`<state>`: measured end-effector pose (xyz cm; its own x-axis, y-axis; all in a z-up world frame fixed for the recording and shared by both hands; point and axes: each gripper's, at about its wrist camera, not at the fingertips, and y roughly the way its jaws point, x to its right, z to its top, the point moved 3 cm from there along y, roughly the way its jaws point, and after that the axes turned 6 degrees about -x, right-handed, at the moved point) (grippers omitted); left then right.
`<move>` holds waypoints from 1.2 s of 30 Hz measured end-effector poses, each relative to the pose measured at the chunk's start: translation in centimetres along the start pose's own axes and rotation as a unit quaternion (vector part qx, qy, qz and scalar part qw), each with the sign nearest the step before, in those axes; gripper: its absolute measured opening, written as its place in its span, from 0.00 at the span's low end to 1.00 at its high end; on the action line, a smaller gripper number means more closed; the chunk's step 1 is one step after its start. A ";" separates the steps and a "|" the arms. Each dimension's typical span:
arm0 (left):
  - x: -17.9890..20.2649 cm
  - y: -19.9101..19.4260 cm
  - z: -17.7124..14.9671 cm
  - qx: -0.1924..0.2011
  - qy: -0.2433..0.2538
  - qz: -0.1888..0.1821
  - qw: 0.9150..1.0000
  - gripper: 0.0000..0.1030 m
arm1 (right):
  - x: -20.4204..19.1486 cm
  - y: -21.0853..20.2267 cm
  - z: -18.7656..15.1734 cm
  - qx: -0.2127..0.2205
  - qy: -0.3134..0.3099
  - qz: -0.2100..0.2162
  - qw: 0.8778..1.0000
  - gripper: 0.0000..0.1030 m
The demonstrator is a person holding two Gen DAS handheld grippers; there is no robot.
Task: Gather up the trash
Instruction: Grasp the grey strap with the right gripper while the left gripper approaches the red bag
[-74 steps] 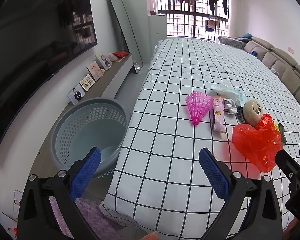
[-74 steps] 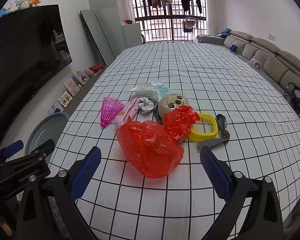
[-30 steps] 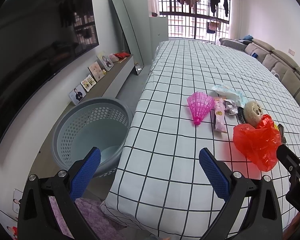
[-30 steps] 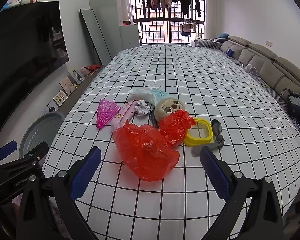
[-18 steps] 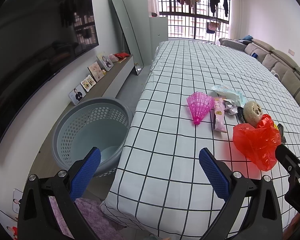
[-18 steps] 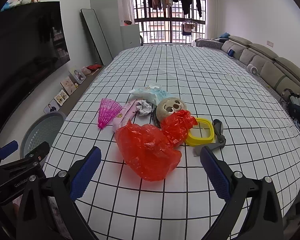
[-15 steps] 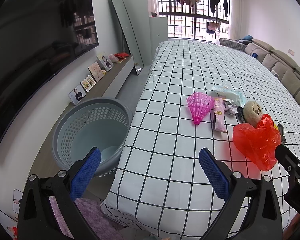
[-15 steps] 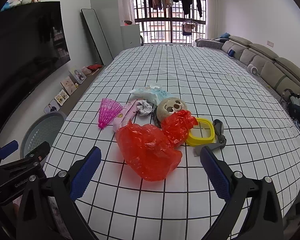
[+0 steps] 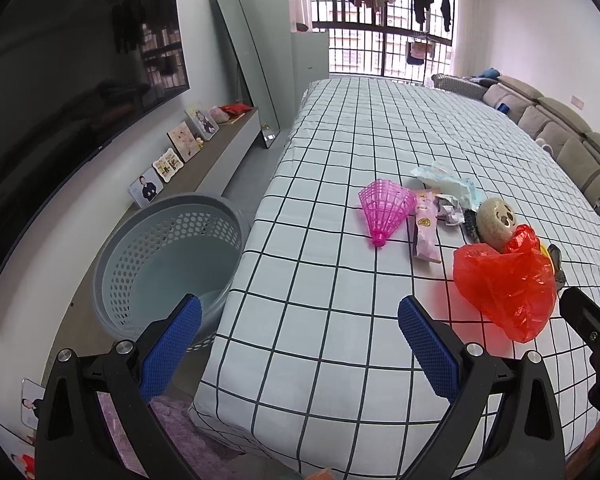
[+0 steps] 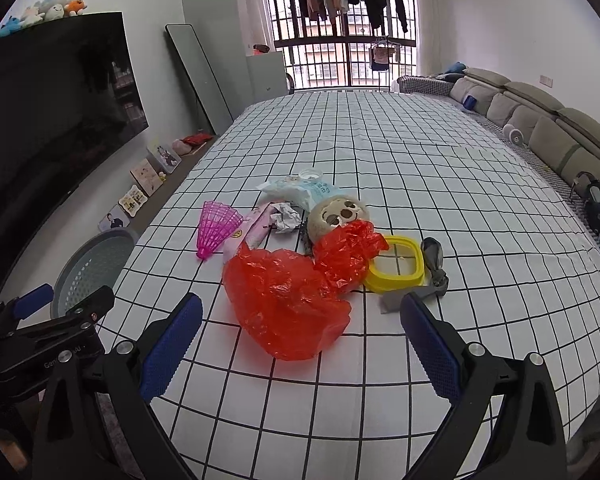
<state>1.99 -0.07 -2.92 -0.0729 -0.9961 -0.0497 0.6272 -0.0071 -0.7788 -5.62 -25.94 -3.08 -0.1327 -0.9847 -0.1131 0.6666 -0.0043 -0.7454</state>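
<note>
On the table [image 10: 420,152], the plastic bag [image 10: 284,300] sits nearest. The shuttlecock [image 10: 216,230] is at its 10 o'clock, the plush toy [image 10: 338,216] at 1, the square ring [image 10: 396,264] at 3. The basket [image 9: 168,256] sits on the floor off the table's 9 o'clock edge.

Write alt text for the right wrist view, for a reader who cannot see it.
The open right gripper hovers above a crumpled red plastic bag on a black-and-white checked table. Beyond the bag lie a pink shuttlecock, a wrapper, a round plush toy and a yellow ring. A grey basket stands on the floor at left.
</note>
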 end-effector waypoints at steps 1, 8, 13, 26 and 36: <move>0.3 0.1 0.0 -0.001 0.001 -0.002 1.000 0.94 | 0.6 0.0 -0.1 -0.001 0.003 0.001 1.000 0.92; 2.9 0.7 0.0 -0.008 0.018 -0.019 1.000 0.94 | 4.9 -0.2 -0.5 -0.007 0.023 -0.019 1.000 0.92; 4.9 0.9 0.3 -0.010 0.028 -0.030 0.999 0.94 | 8.6 1.0 -0.6 -0.028 0.024 -0.051 0.998 0.92; 8.1 -0.2 2.6 0.009 0.034 -0.048 0.998 0.94 | 13.6 6.7 1.4 -0.083 0.024 -0.078 0.993 0.91; 9.9 0.1 3.3 0.008 0.050 -0.049 0.998 0.94 | 15.3 10.1 1.8 -0.114 0.031 -0.093 0.989 0.81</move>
<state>3.91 -10.24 -1.40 -0.2110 -0.9768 -0.0360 0.6251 -0.1066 -0.7733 0.40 -41.35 -11.13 -0.2871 -0.9579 0.0061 0.4453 -0.1391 -0.8845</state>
